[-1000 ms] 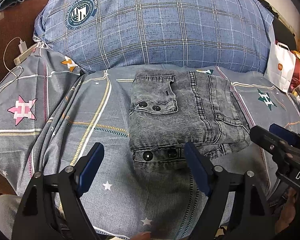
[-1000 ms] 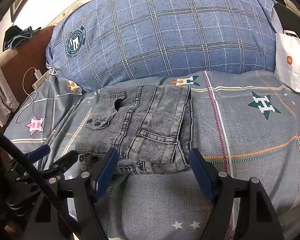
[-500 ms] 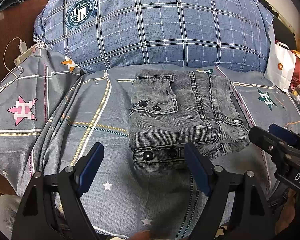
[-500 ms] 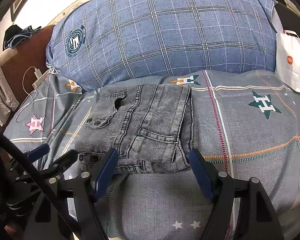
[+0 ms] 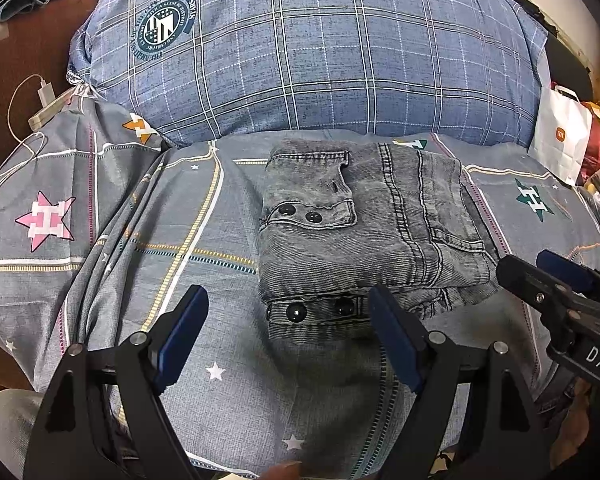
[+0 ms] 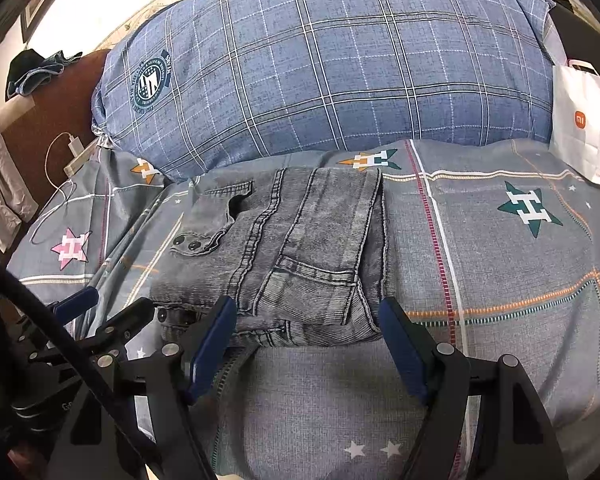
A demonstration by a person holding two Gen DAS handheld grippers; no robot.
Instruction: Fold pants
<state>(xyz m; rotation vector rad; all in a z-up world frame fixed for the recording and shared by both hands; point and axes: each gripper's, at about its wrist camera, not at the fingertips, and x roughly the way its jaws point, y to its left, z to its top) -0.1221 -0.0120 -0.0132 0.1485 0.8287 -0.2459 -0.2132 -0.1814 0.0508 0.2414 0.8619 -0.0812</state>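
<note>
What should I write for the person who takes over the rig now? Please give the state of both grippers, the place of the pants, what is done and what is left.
Left gripper: open, empty, near edge of the pants.
Right gripper: open, empty, at the same near edge.
Pants: grey, folded into a compact stack on the bedsheet, in front of the blue plaid pillow.
Done: folding looks complete.
Left: probably only tidying, if wanted.

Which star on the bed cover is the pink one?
The pink star lies far left on the bed cover, near the white cable. The star right of the folded pants is green.
</note>
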